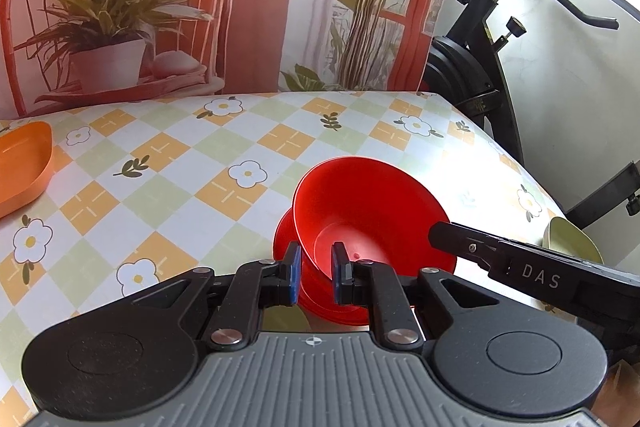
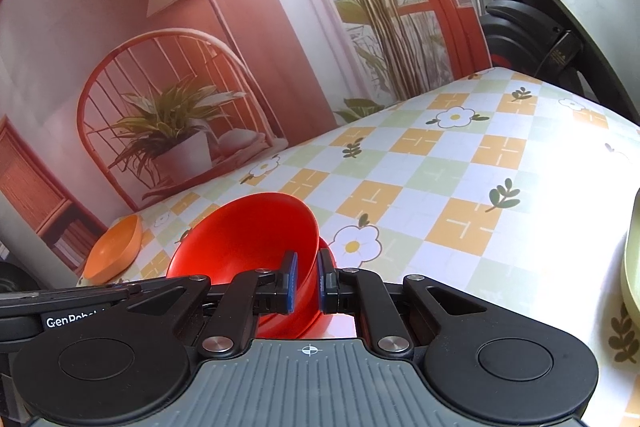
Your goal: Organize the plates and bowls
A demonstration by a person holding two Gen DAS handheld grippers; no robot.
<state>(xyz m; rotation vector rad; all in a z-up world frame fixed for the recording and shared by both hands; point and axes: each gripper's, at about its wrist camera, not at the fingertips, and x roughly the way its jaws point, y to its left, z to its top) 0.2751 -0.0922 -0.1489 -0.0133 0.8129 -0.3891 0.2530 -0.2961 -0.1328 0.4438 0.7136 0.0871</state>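
Note:
A red bowl hangs tilted just above a red plate on the checked tablecloth. My left gripper is shut on the bowl's near wall, with one blue pad outside and one inside. My right gripper is shut on the opposite rim of the same red bowl, and its black finger comes in from the right in the left wrist view. Only a sliver of the red plate shows behind the bowl in the right wrist view.
An orange dish sits at the table's left edge. A pale green plate lies at the right edge. A printed backdrop stands behind the table, and an exercise bike stands beyond its right corner.

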